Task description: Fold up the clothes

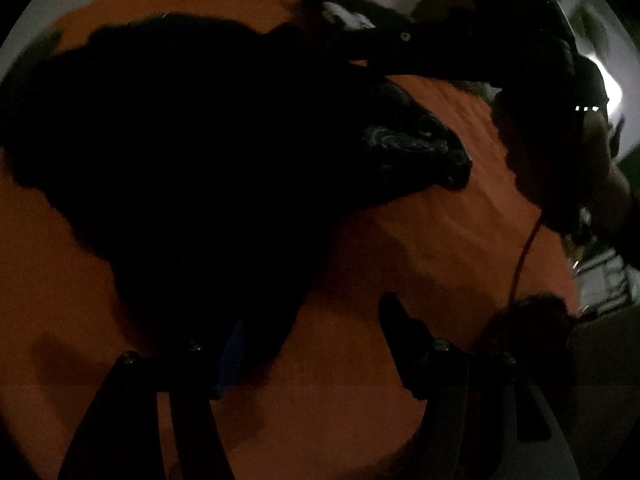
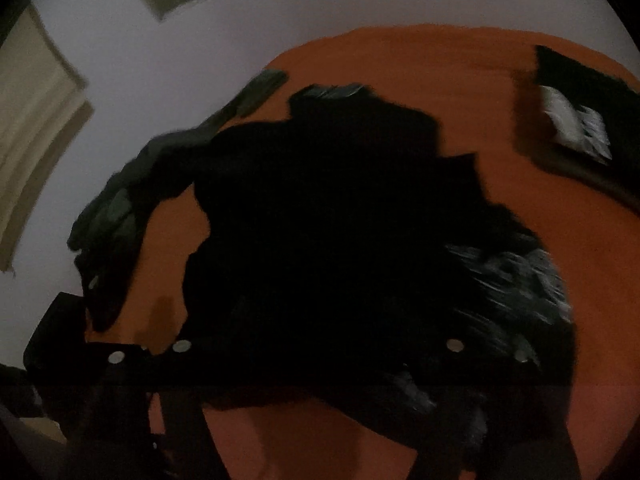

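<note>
Found the black garment [image 2: 320, 220] spread mid-tabletop [image 2: 440, 72]. Left tongs [image 1: 312, 340] stood apart, astride its hem, clamping nothing; right tongs [image 2: 316, 360] apart above it, empty. Judged risks: pinching one layer only, or snagging the orange cover, given black-on-black edges. Counted: one spread garment, one folded garment [image 2: 576, 120], one grey garment [image 2: 116, 208], two tongs.

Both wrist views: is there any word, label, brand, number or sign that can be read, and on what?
None readable.
White print on the folded dark garment: blurred, no letters to make out.
Pale pattern on the black garment spread on the orange surface: smeared, not legible as text.
</note>
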Demonstrator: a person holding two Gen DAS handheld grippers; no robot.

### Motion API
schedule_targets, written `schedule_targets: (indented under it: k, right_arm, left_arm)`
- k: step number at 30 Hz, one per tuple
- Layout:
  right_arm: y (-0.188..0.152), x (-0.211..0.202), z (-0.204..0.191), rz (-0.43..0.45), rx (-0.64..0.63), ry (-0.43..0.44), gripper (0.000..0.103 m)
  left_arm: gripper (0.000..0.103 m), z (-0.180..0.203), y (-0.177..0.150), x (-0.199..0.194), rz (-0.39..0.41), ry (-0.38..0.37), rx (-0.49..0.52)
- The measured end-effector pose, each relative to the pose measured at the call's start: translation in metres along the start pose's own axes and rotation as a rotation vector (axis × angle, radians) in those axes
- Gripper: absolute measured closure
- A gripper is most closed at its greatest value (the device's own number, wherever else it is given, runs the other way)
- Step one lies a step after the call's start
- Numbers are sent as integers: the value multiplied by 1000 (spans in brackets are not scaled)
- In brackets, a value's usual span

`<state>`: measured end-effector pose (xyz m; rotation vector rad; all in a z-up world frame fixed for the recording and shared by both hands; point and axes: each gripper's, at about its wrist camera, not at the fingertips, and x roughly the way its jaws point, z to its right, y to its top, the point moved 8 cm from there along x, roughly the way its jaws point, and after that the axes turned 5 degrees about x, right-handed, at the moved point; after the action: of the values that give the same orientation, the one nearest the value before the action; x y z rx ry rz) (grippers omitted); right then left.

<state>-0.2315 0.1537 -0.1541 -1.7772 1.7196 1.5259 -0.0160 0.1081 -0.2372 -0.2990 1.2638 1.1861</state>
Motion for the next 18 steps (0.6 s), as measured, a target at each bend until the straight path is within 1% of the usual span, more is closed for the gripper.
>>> schedule_targets:
  k: [1,4,6,7,8,9,10,11,12,13,14,15,16,17,18]
  right_arm:
    - [2,11,-6,-18,-12,1,30]
    - [0,43,-22,-80,-15,1,30]
    - [-9,64,-26,-111,-23,12,30]
    - [-17,73,-24,-126,-29,-3,30]
    - [-25,81,-23,-141,-34,-17,30]
    - [-32,85,-21,-150,-36,-23,33]
    - [-37,84,-20,-139,-48,-30,55]
    - [-41,84,-19,-127,-61,-37,95]
    - [-44,82,-17,-120,-90,-71,100]
    - [-43,71,-13,-76,-101,-104,102]
    - [-40,63,-10,-36,-88,-103,102]
    - [-40,46,-7,6,-65,-99,102]
    - [-40,29,-4,48,-41,-96,102]
    - [-41,11,-1,89,-18,-93,103]
    - [-45,-4,6,117,2,-120,103]
  left_arm:
    - [39,-15,10,-4,20,-6,-38]
    - [39,-43,31,-25,136,91,-155]
    - [38,-66,43,-47,225,140,-247]
    - [38,-80,49,-59,265,158,-296]
    - [37,-91,52,-64,276,170,-331]
    - [35,-105,54,-67,281,180,-369]
    - [35,-123,56,-67,274,201,-420]
    - [35,-137,56,-61,261,206,-466]
    - [35,-151,57,-55,248,210,-513]
    - [35,-162,57,-53,240,201,-556]
    - [35,-172,58,-52,233,191,-600]
    - [35,-182,58,-50,226,180,-643]
    - [35,-194,59,-44,231,153,-691]
    - [35,-201,60,-39,235,137,-714]
    - [35,-211,61,-34,237,130,-742]
